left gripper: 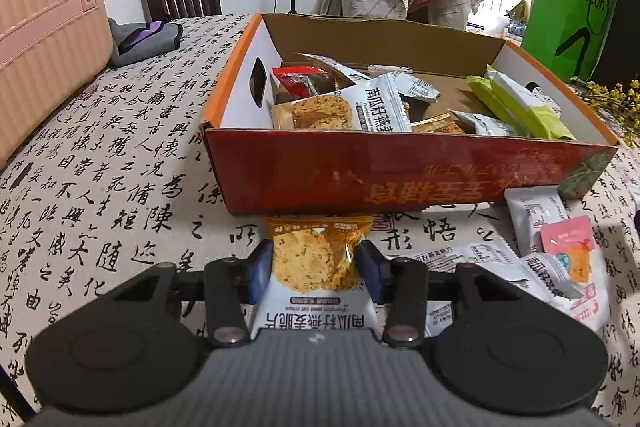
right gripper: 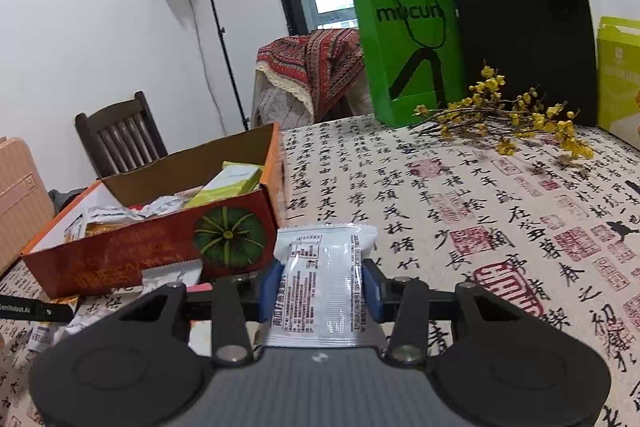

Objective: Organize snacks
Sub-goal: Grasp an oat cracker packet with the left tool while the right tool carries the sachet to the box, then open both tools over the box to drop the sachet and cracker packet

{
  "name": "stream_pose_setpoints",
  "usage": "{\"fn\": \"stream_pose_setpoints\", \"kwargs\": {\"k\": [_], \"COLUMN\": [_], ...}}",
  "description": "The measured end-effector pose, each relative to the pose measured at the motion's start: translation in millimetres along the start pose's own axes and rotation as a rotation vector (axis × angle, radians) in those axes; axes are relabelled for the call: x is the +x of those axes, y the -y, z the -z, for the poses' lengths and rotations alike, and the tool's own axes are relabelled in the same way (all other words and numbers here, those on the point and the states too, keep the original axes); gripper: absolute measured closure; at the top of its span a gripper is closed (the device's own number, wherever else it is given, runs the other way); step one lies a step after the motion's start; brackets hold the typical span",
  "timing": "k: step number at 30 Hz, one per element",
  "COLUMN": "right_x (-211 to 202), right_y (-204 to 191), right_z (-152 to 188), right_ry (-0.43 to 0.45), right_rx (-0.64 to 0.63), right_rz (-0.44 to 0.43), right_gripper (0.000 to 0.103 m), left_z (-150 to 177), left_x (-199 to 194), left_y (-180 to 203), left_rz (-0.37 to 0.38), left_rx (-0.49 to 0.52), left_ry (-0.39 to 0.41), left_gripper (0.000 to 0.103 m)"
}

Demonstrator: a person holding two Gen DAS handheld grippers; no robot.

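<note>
A: What are the tongs holding?
B: The left gripper (left gripper: 314, 261) pinches an oat crisp packet (left gripper: 316, 267); the right gripper (right gripper: 320, 285) pinches a white packet (right gripper: 325, 283), both just short of the box (left gripper: 400, 171).
A: How far along?
B: Many snacks already lie inside. A few loose packets (left gripper: 560, 259) remain on the tablecloth (left gripper: 100, 187) beside it.

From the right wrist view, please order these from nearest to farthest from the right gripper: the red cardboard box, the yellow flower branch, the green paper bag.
1. Red cardboard box: nearest, just ahead and left of the right gripper, whose jaws hold a white snack packet.
2. Yellow flower branch: farther, ahead to the right, lying on the tablecloth.
3. Green paper bag: farthest, standing behind the branch.
</note>
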State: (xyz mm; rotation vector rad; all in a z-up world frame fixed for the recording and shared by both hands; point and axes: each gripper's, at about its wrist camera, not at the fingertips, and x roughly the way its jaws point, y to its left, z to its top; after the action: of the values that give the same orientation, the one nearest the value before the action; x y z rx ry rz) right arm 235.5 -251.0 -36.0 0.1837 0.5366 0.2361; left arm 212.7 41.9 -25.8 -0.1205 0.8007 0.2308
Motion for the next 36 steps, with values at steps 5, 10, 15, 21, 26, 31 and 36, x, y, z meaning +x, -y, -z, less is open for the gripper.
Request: {"fn": "stream_pose_setpoints", "kwargs": {"k": [5,10,15,21,26,31,36], "right_x": [-3,-11,-24,-30,-23,-6,21], "right_y": [-8,-13,-20,-43,-67,-87,-108], "right_z": [0,-4,-13,-32,-52,-71,-82], "right_ry": [0.013,0.030,0.049,0.087,0.104,0.103,0.086], "right_rx": [-0.036,-0.050,-0.051,-0.087,-0.116,-0.124,-0.139], "right_rz": [-0.012,-0.022,-0.073,-0.112,-0.131,-0.147,-0.145], "right_gripper": [0.061,0.061,0.061,0.061,0.061,0.061,0.061], "left_z": [0,-2,-10,-34,-56,-78,-100], "left_x": [-14,-32,-55,-77,-82,-76,-62], "left_y": [-3,-6,-6,2,12,22,20], "left_rz": [0.022,0.056,0.116,0.148,0.157,0.155,0.149], "left_rx": [-0.001,0.001,0.000,-0.002,-0.005,-0.018,-0.061], "left_ry": [0.027,0.061,0.120,0.195,0.236,0.248,0.263], "left_gripper": [0.057,0.057,0.057,0.057,0.057,0.057,0.057]}}
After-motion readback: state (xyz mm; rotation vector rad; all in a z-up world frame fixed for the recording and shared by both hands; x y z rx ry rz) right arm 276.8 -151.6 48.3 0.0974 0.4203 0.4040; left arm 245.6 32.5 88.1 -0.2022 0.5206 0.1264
